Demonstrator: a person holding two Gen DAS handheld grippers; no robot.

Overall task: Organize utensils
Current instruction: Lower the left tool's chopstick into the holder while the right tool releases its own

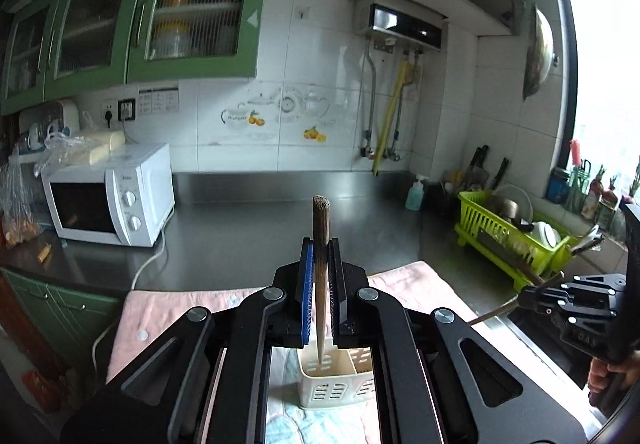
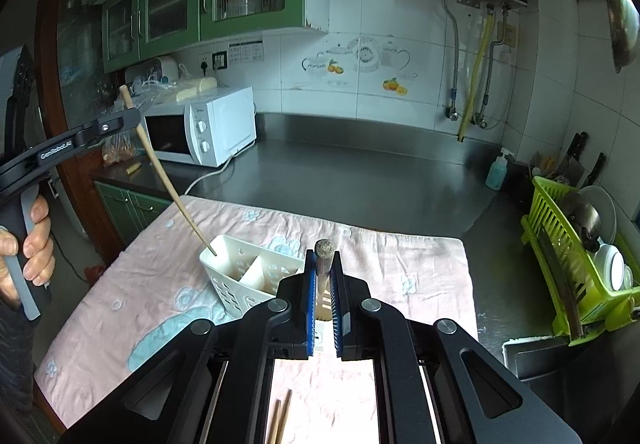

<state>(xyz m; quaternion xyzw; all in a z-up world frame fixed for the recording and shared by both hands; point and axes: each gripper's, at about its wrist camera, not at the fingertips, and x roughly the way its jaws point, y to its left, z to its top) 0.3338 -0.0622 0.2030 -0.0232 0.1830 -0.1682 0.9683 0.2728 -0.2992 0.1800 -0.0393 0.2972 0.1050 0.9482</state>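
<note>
A white perforated utensil caddy (image 2: 244,276) with divided compartments stands on a pink cloth (image 2: 380,256); it also shows in the left wrist view (image 1: 340,384). My left gripper (image 1: 321,244) is shut on a wooden chopstick (image 1: 320,284), held upright with its tip in the caddy's left compartment; from the right wrist view this chopstick (image 2: 168,176) slants down into the caddy's near-left corner. My right gripper (image 2: 323,256) is shut on another chopstick (image 2: 323,264), held upright above the caddy's right side. Two more chopsticks (image 2: 280,420) lie on the cloth below my right gripper.
A white microwave (image 2: 200,128) stands at the back left of the steel counter (image 2: 360,172). A green dish rack (image 2: 568,276) with dishes sits at the right beside a sink (image 2: 532,360). A soap bottle (image 2: 496,170) and knives stand near the corner.
</note>
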